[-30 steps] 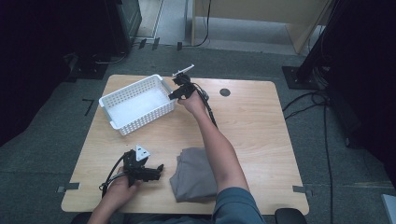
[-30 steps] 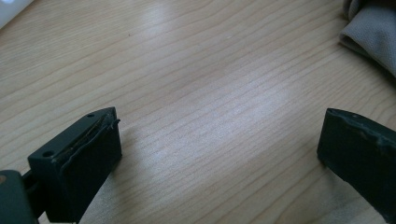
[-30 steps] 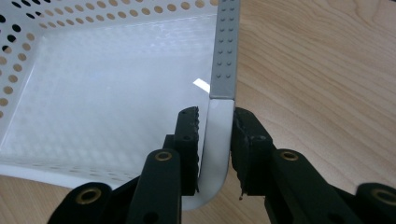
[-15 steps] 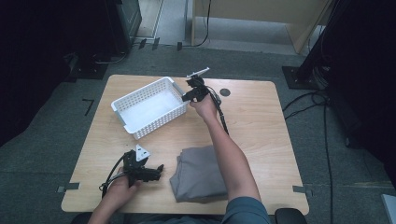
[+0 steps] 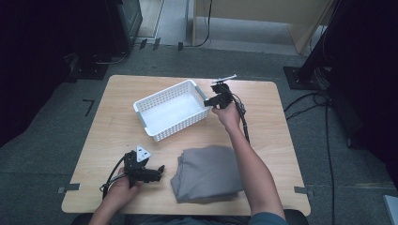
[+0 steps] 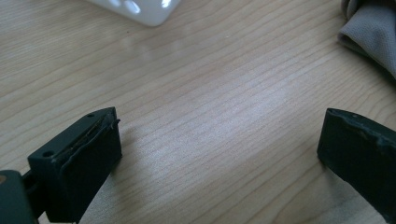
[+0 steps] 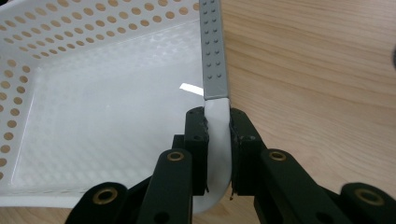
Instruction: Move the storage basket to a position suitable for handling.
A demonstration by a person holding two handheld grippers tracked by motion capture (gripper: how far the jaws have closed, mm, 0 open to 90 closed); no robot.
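- the white perforated plastic basket (image 5: 172,109) sits empty on the far half of the tabletop (image 5: 281,136), turned at an angle to its edges, one corner pointing toward the far right corner of the tabletop.
- in the right gripper view the basket's (image 7: 93,93) dotted walls and smooth white floor spread out to the left, and a grey strip (image 7: 213,46) runs along the rim of the nearer wall.
- the right hand-held gripper (image 5: 217,97) is clamped on the basket's rim at that right-hand corner; in the right gripper view its two black pads (image 7: 195,135) press on either side of the white corner wall, so this hand-held gripper (image 7: 217,154) holds the basket in a narrow grip.
- its jaws have just been closing, with the basket wall between them.
- the person's right hand (image 5: 227,114) grips it from behind, and the forearm runs back toward the near edge of the tabletop, passing over the right part of the cloth.
- a folded grey cloth (image 5: 206,173) lies near the near edge, about midway along it, well apart from the basket.
- the left hand-held gripper (image 5: 149,172) rests low near the near left corner of the tabletop, held by the left hand (image 5: 123,186), just beside the cloth's left edge.
- in the left gripper view its jaws stand wide with bare wood between them, so the left hand-held gripper (image 6: 219,149) holds nothing; a fold of the cloth (image 6: 373,32) shows at the upper right and a bit of the basket (image 6: 140,8) at the top.
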